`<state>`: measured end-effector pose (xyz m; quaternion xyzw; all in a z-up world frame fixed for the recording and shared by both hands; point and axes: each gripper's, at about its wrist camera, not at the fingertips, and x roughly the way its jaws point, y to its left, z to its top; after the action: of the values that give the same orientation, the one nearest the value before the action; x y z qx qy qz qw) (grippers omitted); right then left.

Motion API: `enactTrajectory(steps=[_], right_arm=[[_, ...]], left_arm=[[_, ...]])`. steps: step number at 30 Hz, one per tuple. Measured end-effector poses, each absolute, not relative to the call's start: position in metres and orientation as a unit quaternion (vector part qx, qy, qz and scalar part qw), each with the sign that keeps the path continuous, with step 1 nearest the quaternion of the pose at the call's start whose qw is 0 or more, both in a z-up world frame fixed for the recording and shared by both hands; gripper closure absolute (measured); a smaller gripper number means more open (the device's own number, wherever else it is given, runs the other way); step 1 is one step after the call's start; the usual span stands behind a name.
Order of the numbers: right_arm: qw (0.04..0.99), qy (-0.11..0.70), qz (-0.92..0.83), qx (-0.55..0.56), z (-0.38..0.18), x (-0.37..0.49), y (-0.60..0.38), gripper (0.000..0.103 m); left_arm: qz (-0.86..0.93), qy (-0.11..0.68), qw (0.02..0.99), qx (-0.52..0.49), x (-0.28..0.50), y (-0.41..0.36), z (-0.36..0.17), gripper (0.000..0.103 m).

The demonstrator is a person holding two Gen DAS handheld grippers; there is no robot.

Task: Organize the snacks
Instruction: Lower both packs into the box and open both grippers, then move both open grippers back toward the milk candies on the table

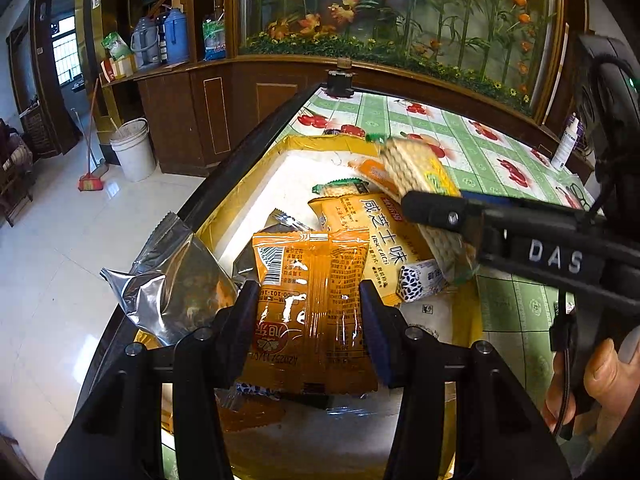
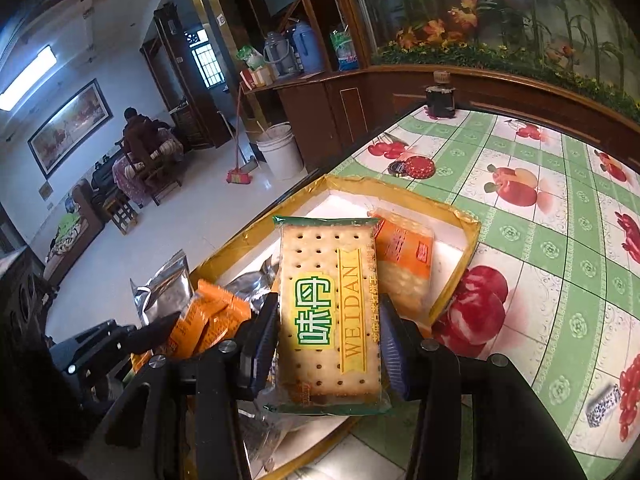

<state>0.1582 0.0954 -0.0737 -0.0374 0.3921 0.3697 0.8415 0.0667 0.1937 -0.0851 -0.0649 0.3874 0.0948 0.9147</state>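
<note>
Green checked cloth with red fruit prints covers the table [image 2: 520,216], and a gold-rimmed tray [image 2: 466,258] lies at its near corner, right against the edge above the tiled floor. Several snack packs lie heaped in the tray, and a silver foil bag [image 1: 168,280] leans out over that edge; a nudge from either tool could tip it to the floor. Left claw [image 1: 308,312] pinches an orange snack packet [image 1: 312,280] by its lower half, above the pile; the slick film could slide free if the wrist tilts. Right claw [image 2: 328,320] clamps a Weidan cracker pack [image 2: 328,300] across its width, held over the tray; squeezing harder would probably crack the biscuits. Both tools crowd the same tray, so they may knock together.
</note>
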Motion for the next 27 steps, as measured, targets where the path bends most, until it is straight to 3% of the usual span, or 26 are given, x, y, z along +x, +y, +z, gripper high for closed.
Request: enactTrajectory(steps=[5,8,9,10,27], right_arm=[[0.839,0.398,0.370,-0.038,-0.074,0.160,0.101,0.053],[0.838,0.399,0.371,-0.026,-0.074,0.160,0.098,0.043],[0.841,0.395,0.368,-0.024,-0.072,0.159,0.095,0.034],[0.844,0.391,0.366,-0.022,-0.070,0.157,0.092,0.028],[0.864,0.363,0.348,0.026,-0.042,0.126,0.014,0.026]], left_arm=[[0.098,0.392,0.912,-0.067,0.067,0.194,-0.085,0.052],[0.108,0.387,0.913,-0.071,0.064,0.195,-0.081,0.031],[0.116,0.383,0.914,-0.069,0.063,0.195,-0.080,0.022],[0.126,0.377,0.915,-0.065,0.060,0.195,-0.077,0.021],[0.149,0.344,0.925,-0.057,0.037,0.178,-0.051,0.021]])
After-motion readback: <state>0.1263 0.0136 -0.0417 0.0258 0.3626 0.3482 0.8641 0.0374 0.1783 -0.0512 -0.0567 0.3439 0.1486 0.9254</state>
